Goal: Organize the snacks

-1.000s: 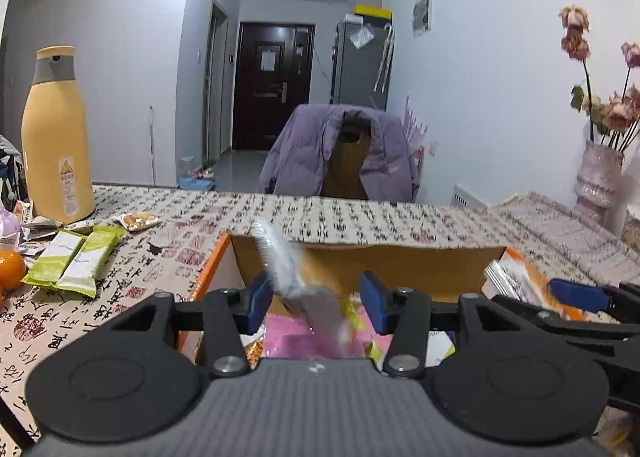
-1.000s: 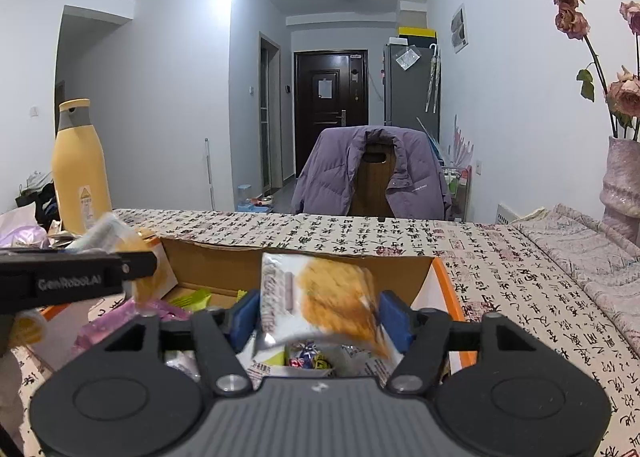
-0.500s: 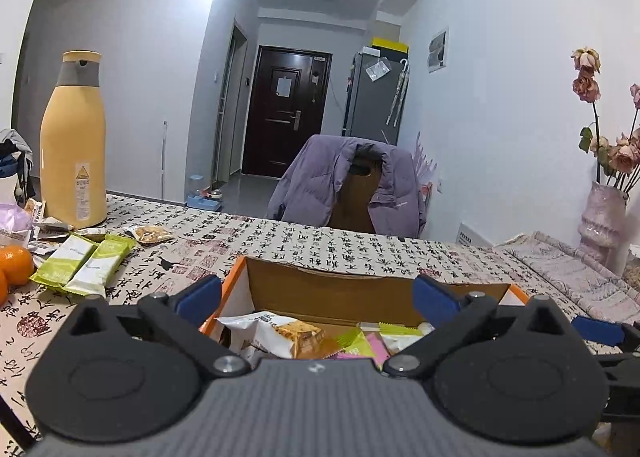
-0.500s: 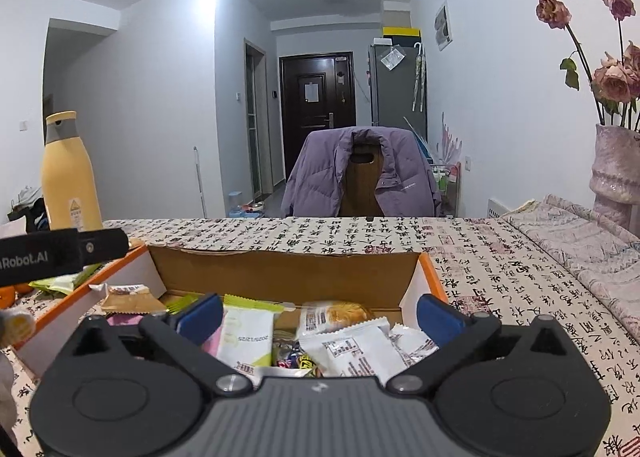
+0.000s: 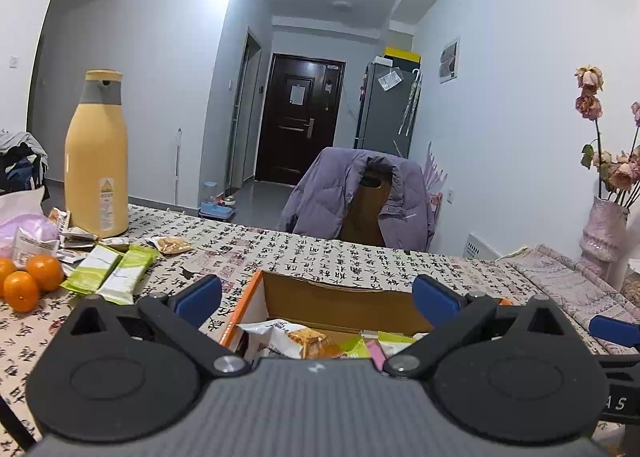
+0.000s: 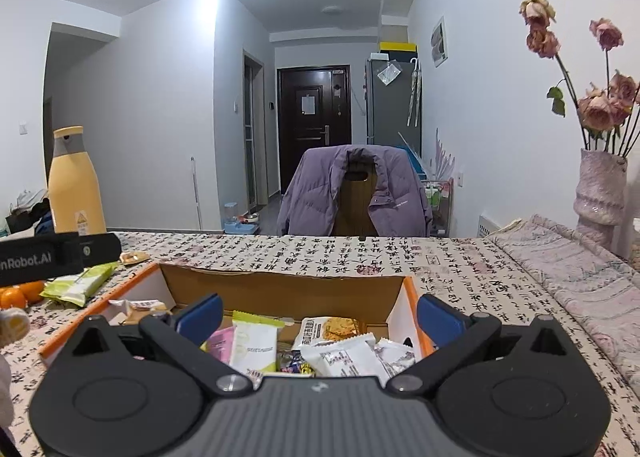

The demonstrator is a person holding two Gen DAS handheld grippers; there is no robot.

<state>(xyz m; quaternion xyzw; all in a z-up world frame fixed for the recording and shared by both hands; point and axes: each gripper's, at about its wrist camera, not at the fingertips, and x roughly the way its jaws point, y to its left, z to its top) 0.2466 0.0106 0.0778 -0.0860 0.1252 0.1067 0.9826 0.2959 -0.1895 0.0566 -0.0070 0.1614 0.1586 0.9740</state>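
Observation:
An open cardboard box point(image 5: 340, 299) with orange edges sits on the table, seen also in the right wrist view point(image 6: 280, 287), and holds several snack packets. A cracker packet point(image 5: 288, 339) lies in its left part; another cracker packet point(image 6: 330, 331), white packets point(image 6: 344, 357) and a green-white one point(image 6: 256, 345) lie further right. My left gripper point(image 5: 318, 297) is open and empty above the box's left end. My right gripper point(image 6: 318, 315) is open and empty above the box. Two green snack bars point(image 5: 112, 273) and a small packet point(image 5: 173, 245) lie on the table left of the box.
A tall yellow bottle point(image 5: 96, 161) stands at the back left, with wrappers and a pink bag point(image 5: 28, 229) near it. Oranges point(image 5: 30, 279) lie at the left edge. A vase of dried roses point(image 6: 600, 185) stands at the right. A chair with a purple jacket point(image 6: 356, 193) is behind the table.
Both grippers were shut on snack packets a second ago. Both opened and the packets dropped into the box. Both grippers have since lifted slightly.

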